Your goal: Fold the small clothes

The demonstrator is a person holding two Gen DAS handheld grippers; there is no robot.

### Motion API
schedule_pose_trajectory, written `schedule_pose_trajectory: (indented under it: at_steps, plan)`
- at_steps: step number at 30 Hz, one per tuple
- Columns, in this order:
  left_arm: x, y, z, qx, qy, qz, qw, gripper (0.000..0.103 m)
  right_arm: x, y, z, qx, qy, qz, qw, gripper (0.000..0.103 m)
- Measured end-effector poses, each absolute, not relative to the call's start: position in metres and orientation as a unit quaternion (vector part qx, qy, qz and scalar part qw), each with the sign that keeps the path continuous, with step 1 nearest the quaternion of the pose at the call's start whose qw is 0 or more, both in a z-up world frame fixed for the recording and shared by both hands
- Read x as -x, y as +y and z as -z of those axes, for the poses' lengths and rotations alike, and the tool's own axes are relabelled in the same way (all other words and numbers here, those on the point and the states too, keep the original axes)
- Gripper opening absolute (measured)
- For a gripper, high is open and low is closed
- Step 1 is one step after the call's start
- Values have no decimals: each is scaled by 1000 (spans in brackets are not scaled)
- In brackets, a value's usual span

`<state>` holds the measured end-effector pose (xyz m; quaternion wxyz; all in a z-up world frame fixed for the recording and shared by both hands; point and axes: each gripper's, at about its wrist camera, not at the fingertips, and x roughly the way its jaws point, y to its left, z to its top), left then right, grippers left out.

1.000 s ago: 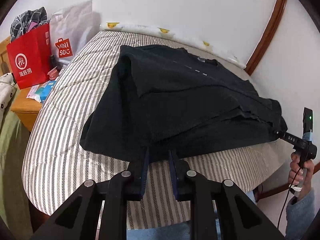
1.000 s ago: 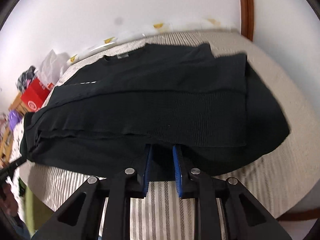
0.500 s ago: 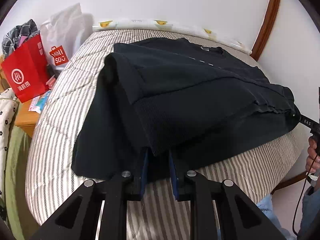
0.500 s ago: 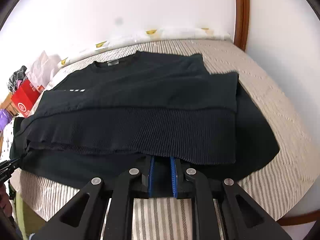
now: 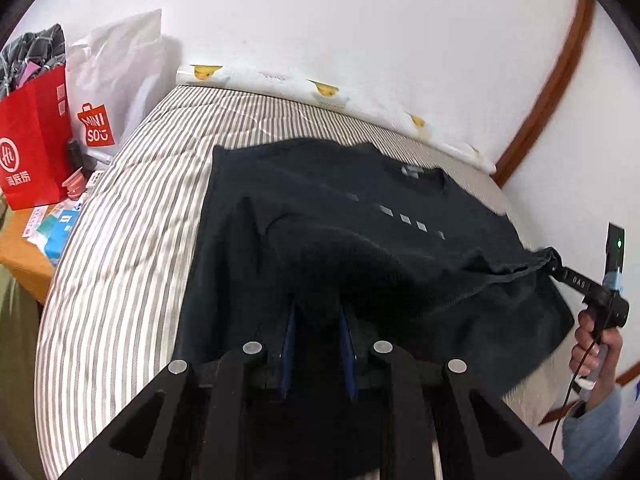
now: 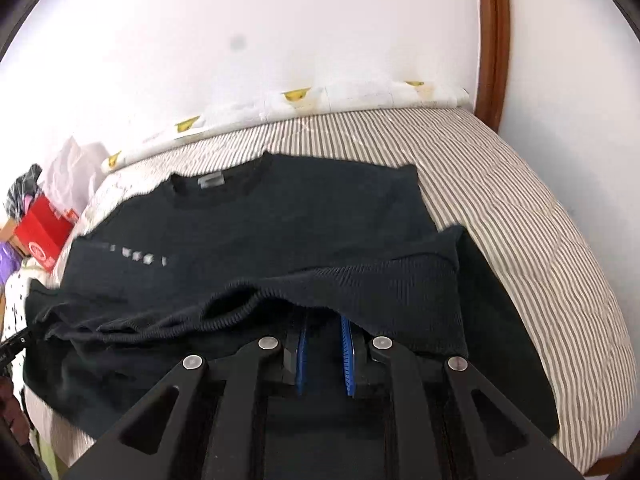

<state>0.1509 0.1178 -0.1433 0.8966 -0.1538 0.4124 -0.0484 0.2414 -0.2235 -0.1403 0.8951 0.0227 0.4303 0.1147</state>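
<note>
In the left wrist view, one black sweater (image 5: 360,240) is spread on the striped bed (image 5: 132,240), its ribbed hem pinched between the two closed fingers of the left gripper (image 5: 318,312). Two bags are counted at the bedside: one red bag (image 5: 34,140), one white bag (image 5: 116,80). The right gripper (image 5: 554,266) is seen clamped on the hem's far corner.

In the right wrist view, the sweater's hem (image 6: 340,288) is draped over the right gripper's two blue-padded fingers (image 6: 346,356), which are closed on it.

A home bedroom.
Striped quilted bed (image 5: 132,216) against a white wall (image 5: 340,20), shopping bags (image 5: 36,136) crowding a bedside table (image 5: 20,248).
</note>
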Motion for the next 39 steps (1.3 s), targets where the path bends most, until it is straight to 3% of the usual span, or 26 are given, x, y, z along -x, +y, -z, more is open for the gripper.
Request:
schedule_pose_trajectory:
  at_steps: [6, 9, 12, 16, 20, 24, 31, 38, 39]
  plan:
    - [-191, 130, 136, 178, 406, 42, 895, 19, -276, -215, 128, -40, 417, -107, 902, 16]
    - [-197, 130, 132, 179, 389, 49, 903, 22, -279, -212, 120, -18, 396, -108, 912, 29]
    - [-202, 136, 126, 201, 367, 58, 906, 36, -280, -215, 120, -3, 390, -104, 915, 38]
    - [-205, 138, 118, 208, 349, 68, 911, 38, -287, -226, 130, 10, 405, -86, 910, 38]
    - [-207, 140, 114, 206, 344, 77, 913, 50, -293, -237, 138, 16, 422, -80, 903, 39]
    - [-219, 132, 129, 146, 384, 30, 911, 50, -299, -242, 146, 28, 429, -71, 900, 52]
    - [-253, 127, 156, 96, 441, 3, 892, 49, -322, -242, 161, 43, 451, -67, 889, 53]
    - [-271, 121, 168, 69, 451, 12, 890, 32, -341, -237, 171, 38, 461, -94, 881, 53]
    - [-271, 120, 170, 68, 452, 12, 890, 29, -343, -234, 173, 40, 463, -98, 880, 49]
